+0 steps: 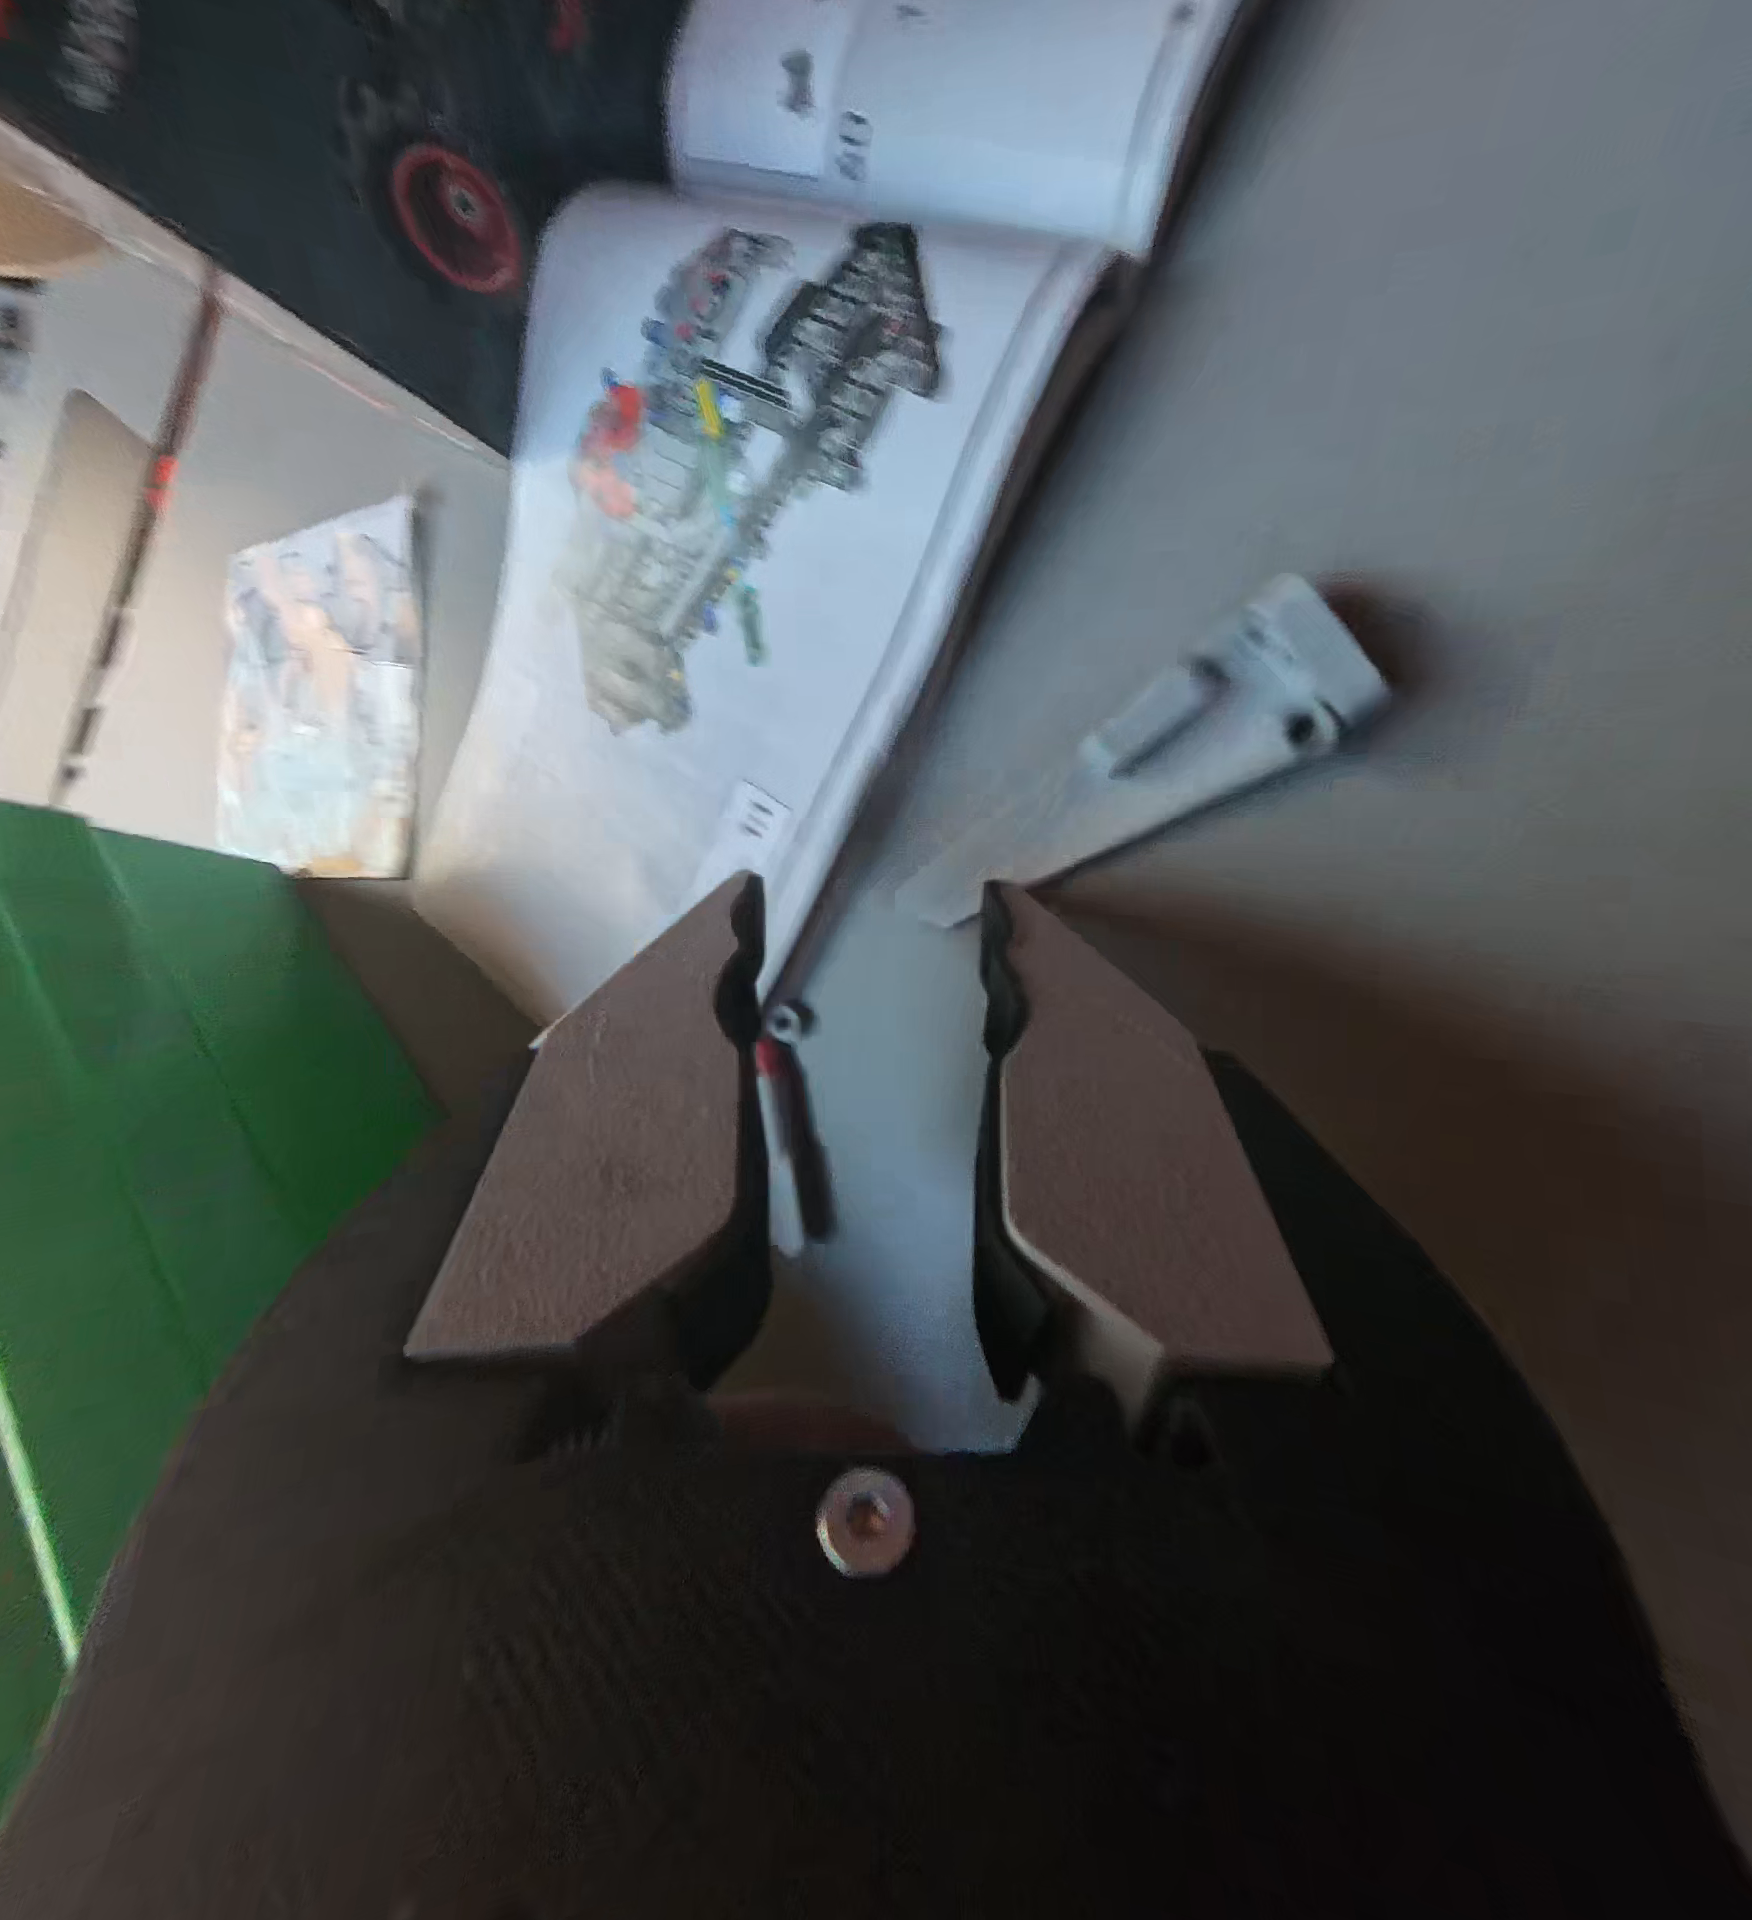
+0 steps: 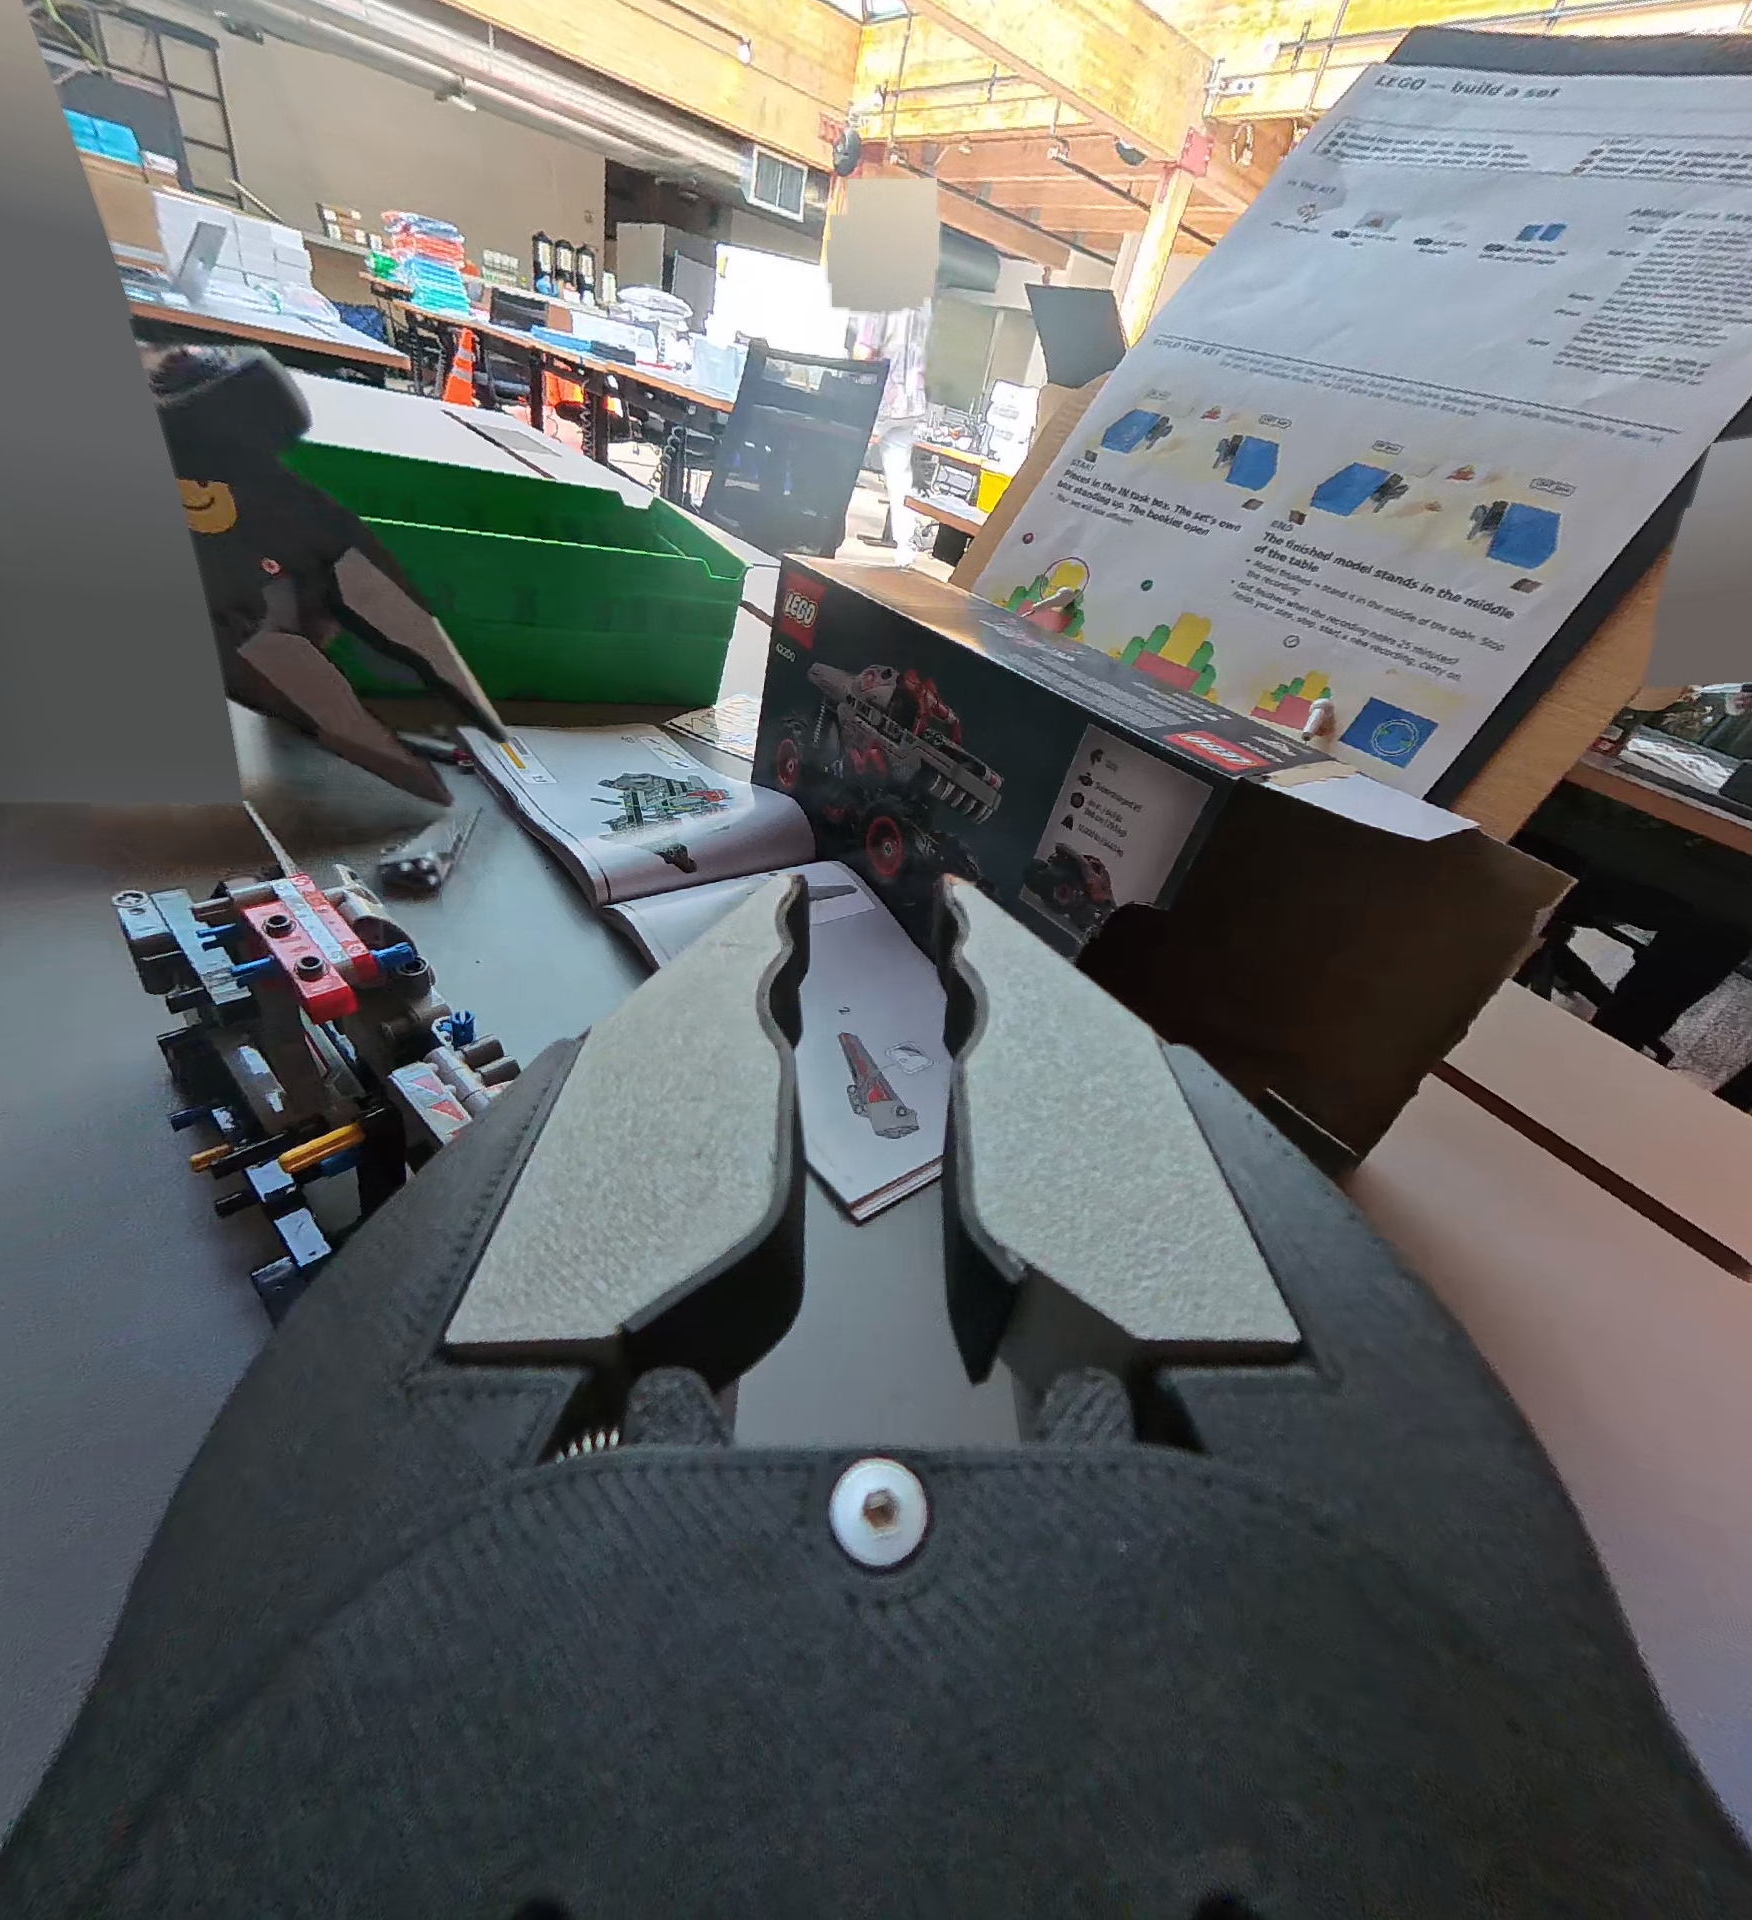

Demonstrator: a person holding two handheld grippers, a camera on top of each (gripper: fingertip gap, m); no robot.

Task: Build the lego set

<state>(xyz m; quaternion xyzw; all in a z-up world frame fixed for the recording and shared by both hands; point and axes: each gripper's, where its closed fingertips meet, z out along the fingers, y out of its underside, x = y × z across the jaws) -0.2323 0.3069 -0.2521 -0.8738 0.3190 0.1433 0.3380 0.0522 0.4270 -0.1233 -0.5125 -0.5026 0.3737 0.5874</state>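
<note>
My left gripper is open, low over the dark table. A thin white, red and black piece lies between its fingers, close against the left finger. A light grey Lego part lies ahead to the right. The open instruction booklet is ahead. My right gripper is open and empty, held above the booklet. The partly built model, with red, black and blue parts, stands to its left. The left gripper shows farther off, by the booklet's far corner.
A green bin stands behind the left gripper and shows in the left wrist view. The black Lego box lies beyond the booklet. A task sheet on a board leans at the right. A plastic bag lies by the bin. My hands' fingertips stand some 35 cm from each other.
</note>
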